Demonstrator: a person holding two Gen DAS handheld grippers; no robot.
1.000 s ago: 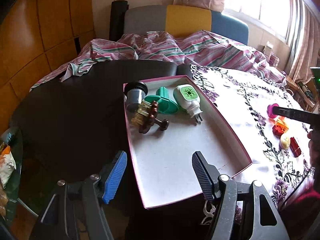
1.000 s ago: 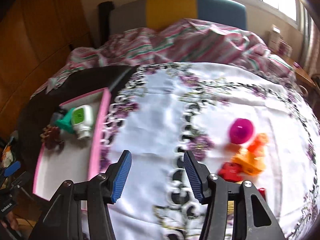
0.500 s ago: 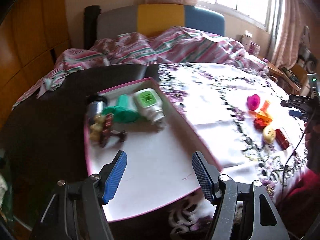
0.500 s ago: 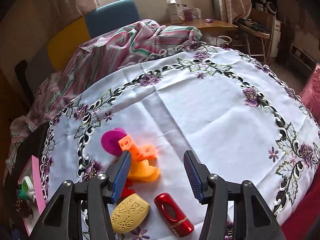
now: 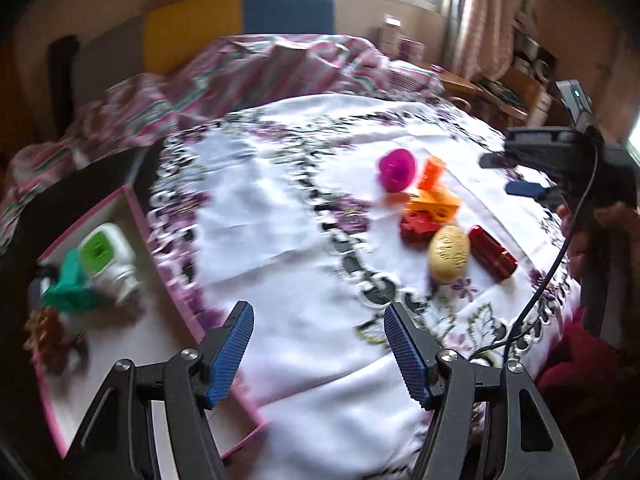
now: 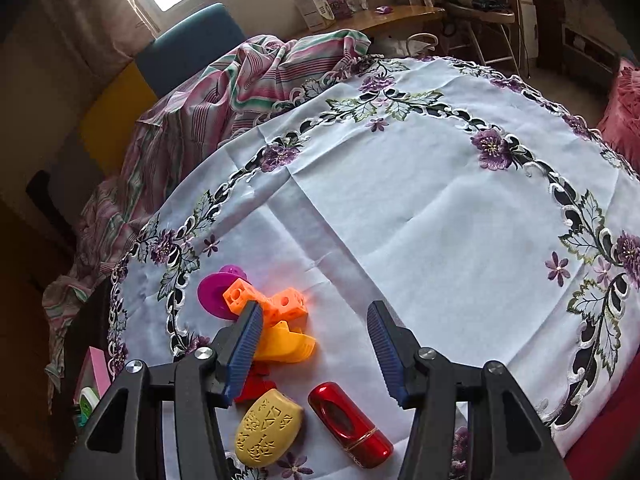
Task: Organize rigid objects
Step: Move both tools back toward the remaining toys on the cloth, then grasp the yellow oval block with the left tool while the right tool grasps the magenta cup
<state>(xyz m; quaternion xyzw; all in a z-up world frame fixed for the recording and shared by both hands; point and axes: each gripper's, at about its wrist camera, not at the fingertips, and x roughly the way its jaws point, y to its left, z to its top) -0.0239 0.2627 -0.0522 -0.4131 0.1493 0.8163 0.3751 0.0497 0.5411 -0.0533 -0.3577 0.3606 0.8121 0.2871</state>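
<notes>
Trinkets wait on 2 fronts as I swing both grippers across the table. At far left in the left wrist view, the pink-rimmed tray (image 5: 138, 216) already holds a white and green plug-in device (image 5: 107, 258), a teal piece (image 5: 68, 286) and a dark brownish ornament (image 5: 46, 330), all blurred. A second ago my left gripper (image 5: 318, 350) hung over that tray; now it looks out over the embroidered tablecloth (image 5: 280, 216), its jaws moderately apart with nothing between them.

Further right lies the unsorted cluster: a magenta disc (image 6: 216, 290), an orange block toy (image 6: 280, 308), a red piece (image 5: 418, 228) mostly hidden beneath it, a yellow embossed oval (image 6: 268, 434) and a red metallic cylinder (image 6: 350, 424), close together and some touching. My right gripper (image 6: 316, 350) has turned from open cloth onto this group and hovers just above it, jaws fairly narrow but empty, the left finger (image 6: 244, 346) overlapping the orange toy in the picture; contact I cannot confirm.

I read this as 1 round of sorting done and the next pick lining up, with 5 items left to move. Crowding is the risk: closing on 1 piece may nudge its neighbours.
</notes>
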